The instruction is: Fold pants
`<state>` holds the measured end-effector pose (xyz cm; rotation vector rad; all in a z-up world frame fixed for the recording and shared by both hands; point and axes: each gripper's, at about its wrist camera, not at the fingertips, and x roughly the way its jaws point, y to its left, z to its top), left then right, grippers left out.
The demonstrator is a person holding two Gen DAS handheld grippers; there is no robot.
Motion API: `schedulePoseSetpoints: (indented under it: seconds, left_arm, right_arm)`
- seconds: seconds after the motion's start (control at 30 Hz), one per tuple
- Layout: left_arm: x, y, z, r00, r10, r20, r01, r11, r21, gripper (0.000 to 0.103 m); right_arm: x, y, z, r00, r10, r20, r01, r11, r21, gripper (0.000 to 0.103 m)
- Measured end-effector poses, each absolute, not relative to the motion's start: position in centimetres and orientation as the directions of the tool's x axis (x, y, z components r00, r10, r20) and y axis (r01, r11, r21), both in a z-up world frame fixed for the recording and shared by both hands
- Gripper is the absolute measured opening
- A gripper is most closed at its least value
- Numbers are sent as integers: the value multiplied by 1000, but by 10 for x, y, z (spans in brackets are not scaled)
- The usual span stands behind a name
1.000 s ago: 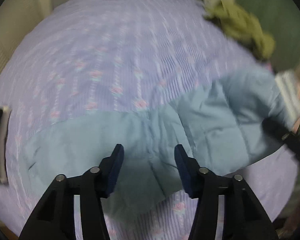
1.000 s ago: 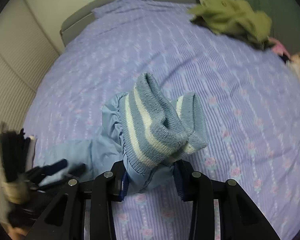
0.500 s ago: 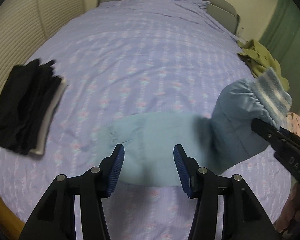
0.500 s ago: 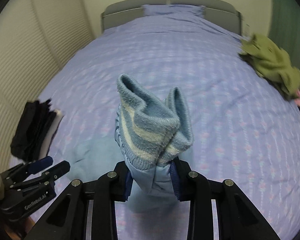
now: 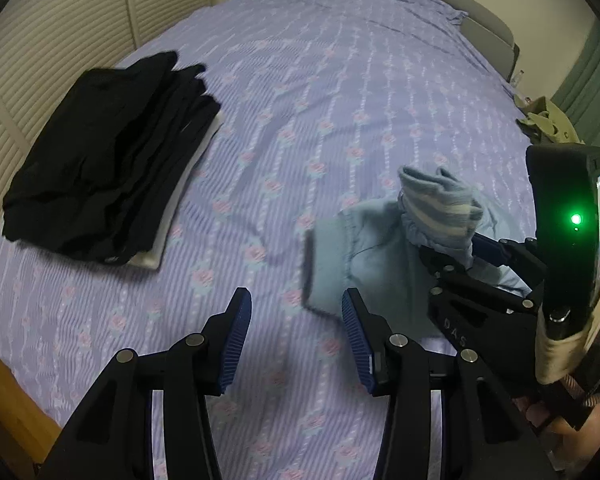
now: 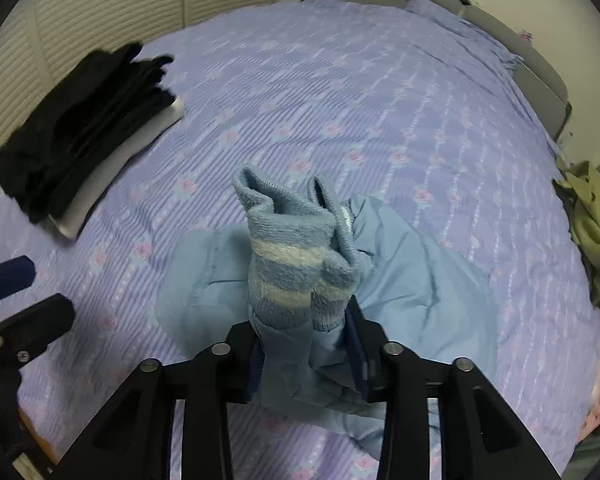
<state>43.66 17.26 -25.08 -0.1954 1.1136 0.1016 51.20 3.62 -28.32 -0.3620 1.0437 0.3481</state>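
Light blue pants [image 6: 412,280] with striped knit cuffs [image 6: 296,256] lie bunched on the purple flowered bed [image 6: 340,92]. My right gripper [image 6: 304,352] is shut on the pants just below the cuffs, which stand up between its fingers. In the left wrist view the pants [image 5: 364,256] lie right of centre, with the right gripper [image 5: 448,256] clamped on them. My left gripper [image 5: 296,332] is open and empty above the bedsheet, its right finger close to the pants' near edge.
A stack of folded black clothes on a white piece [image 5: 104,152] lies at the left of the bed, also in the right wrist view [image 6: 80,128]. An olive garment [image 6: 592,216] lies at the right edge. Louvered doors [image 5: 60,20] stand left.
The right gripper has carried the cuff end over the rest of the pants, which are now bunched up. The left gripper has drawn back off the pants, still open.
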Motion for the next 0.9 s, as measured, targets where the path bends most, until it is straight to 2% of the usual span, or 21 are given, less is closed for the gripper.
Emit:
schedulePoseSetpoints:
  seconds: [0.07,0.23,0.37,0.5,0.53,0.57,0.63,0.77,0.9]
  left_arm:
    - [433,179,-254,431,-12,-902,-188,977,-103,46]
    - [427,189,-251,432,1,-902,-221,969,-105,47]
    - [423,187,-238,457,14,-890,-227,969,-101,47]
    - [417,168,-223,497,11,-868,-183,979,-92,54]
    - [416,163,-220,503,6,-864,-176,980,-96,57]
    - [415,155,-218,509,-3,-861,-170,980,-104,59]
    - [415,142,-213,522,-28,-853,-159,979,-130,65]
    - [425,116,-213,528,-43,-848,-153,978,-145,71]
    - [444,95,-222,506,-35,-862,-182,972,-147,75]
  right_arm:
    - [509,44,-288,427,141,-893,-482,871,-92,54]
    - [492,45,-283,341,283,-896,-564,824,46,66]
    - [475,35,-260,344,370,-863,-611,786,94,66]
    - [449,11,-218,402,439,-803,-653,752,85,66]
    - [446,4,-210,419,450,-789,-651,755,84,69]
    - [443,-7,-201,444,452,-774,-633,769,86,77]
    - [441,-40,-185,511,439,-739,-564,820,97,85]
    - [454,-98,-186,590,338,-734,-420,904,79,86]
    - [482,-152,-212,574,266,-774,-266,955,131,86]
